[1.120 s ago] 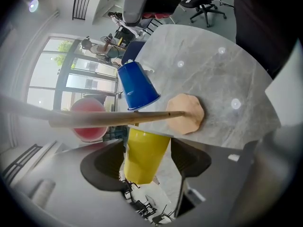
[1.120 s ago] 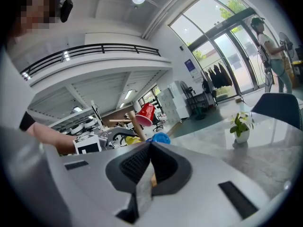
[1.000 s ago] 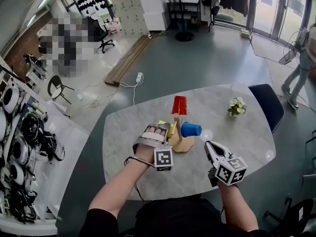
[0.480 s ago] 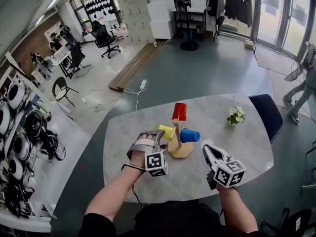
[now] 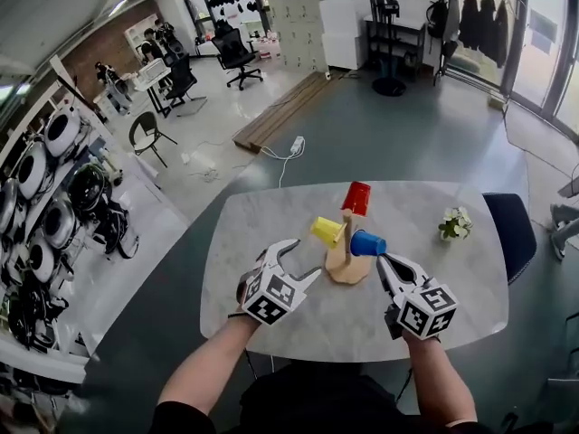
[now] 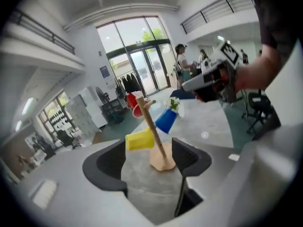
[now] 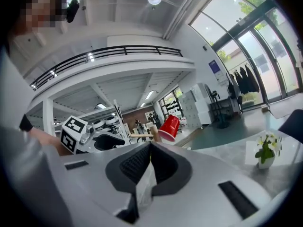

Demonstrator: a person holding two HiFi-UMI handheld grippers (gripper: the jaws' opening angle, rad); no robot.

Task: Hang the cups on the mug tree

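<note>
Mug tree (image 5: 347, 269) stands near the middle of the table (image 5: 253, 233), carrying a yellow cup (image 5: 327, 231), a blue cup (image 5: 367, 242) and a red cup (image 5: 356, 198). Your left gripper (image 5: 303, 259) hovers near its base, jaws spread and empty. Your right gripper (image 5: 385, 261) flanks the other side, clenched on nothing.

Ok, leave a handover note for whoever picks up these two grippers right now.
Left hand-held gripper: open, empty, just short of the mug tree.
Right hand-held gripper: shut, empty, at the tree's right.
Things: the red cup is on an upper peg, the yellow cup on the left peg and the blue cup on the right peg. The tree stands on the table.
Done: all three cups in view are hung.
Left: probably nothing. No other cup shows, so just check that they sit securely.
</note>
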